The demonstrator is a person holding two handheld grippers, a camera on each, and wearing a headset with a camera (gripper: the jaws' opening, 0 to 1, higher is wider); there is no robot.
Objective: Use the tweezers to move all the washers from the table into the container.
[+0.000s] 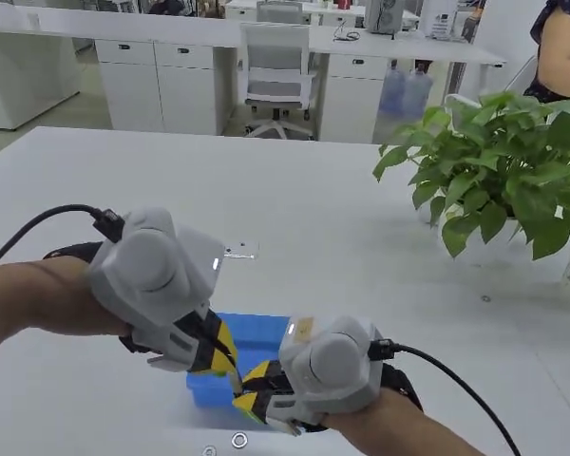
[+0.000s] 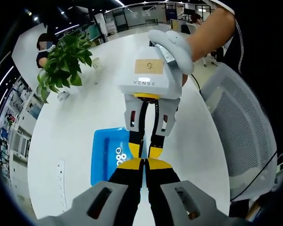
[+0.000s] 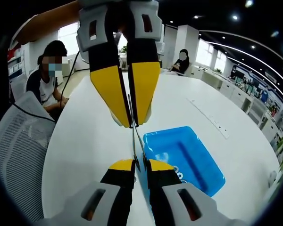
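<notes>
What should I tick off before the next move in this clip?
1. The left gripper shut on the thin metal tweezers: ok.
2. The right gripper shut on them too: ok.
3. The blue plastic container close to both: ok.
4. The white table cleared of small metal ring washers: not ok, at least one lies near the container.
5. The tweezers' tips free to pick: cannot tell.
</notes>
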